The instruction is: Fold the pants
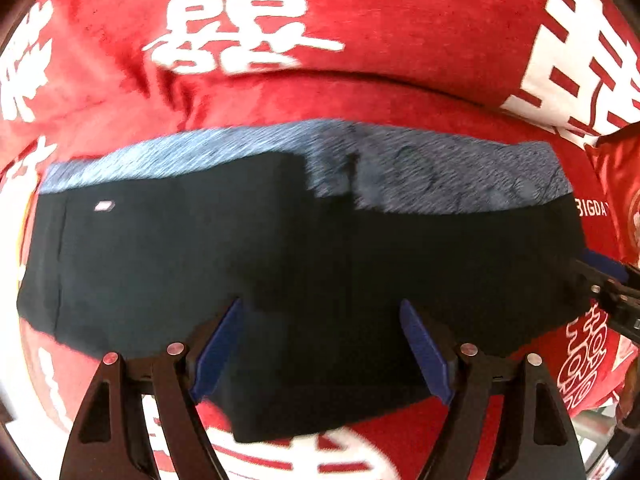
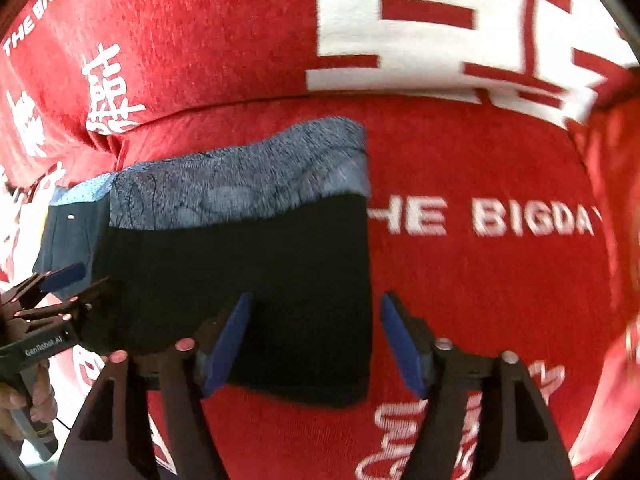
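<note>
The pants (image 1: 280, 260) are dark navy and lie folded flat on a red blanket, with a lighter blue patterned inner layer (image 1: 440, 176) showing along the far edge. My left gripper (image 1: 322, 316) is open and empty, over the near edge of the pants. In the right wrist view the pants (image 2: 248, 288) fill the left half. My right gripper (image 2: 316, 312) is open and empty, straddling their right edge. The left gripper also shows at the left of the right wrist view (image 2: 60, 288), and the right gripper shows at the right edge of the left wrist view (image 1: 604, 280).
The red blanket (image 2: 480, 288) with white characters and the words "THE BIGDAY" covers the whole surface. A raised fold or pillow in the same red cloth (image 1: 360, 32) lies behind the pants. The hand holding the left gripper (image 2: 24, 400) shows at lower left.
</note>
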Demonstrator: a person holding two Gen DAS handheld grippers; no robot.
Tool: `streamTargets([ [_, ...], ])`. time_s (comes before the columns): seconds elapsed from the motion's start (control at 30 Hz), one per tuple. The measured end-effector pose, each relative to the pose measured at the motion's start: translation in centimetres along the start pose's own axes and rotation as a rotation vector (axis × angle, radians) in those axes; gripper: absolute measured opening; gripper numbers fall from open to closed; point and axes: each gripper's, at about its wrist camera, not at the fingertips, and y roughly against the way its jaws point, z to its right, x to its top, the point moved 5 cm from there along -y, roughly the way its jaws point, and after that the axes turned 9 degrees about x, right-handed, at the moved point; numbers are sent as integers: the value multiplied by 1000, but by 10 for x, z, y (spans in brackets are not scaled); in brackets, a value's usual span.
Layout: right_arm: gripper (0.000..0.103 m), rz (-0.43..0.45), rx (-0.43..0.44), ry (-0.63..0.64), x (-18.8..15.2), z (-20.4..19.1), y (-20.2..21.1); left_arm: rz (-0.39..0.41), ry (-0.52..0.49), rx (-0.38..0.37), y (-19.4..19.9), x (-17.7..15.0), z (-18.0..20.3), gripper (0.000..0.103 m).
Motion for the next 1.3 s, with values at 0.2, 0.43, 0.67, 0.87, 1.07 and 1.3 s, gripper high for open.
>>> streamTargets([
  [0.2, 75, 129, -9, 83, -6, -39, 36, -9, 58, 16, 7, -21, -32, 81],
  [0.43, 75, 60, 211, 81, 39, -111, -26, -59, 105, 61, 5, -38, -66, 81],
  [0.67, 75, -92, 209, 147, 7, -154, -75, -85, 179, 79, 0, -47, -96, 81],
  [0.87, 75, -138, 177, 189, -12, -154, -64, -97, 225, 75, -5, -48, -114, 81],
  [1.07, 76, -141, 140, 150, -12, -151, -58, -108, 228, 69, -13, -48, -126, 81],
  [1.3, 79, -141, 75, 159, -14, -158, -66, -106, 253, 56, -15, -52, -145, 81],
])
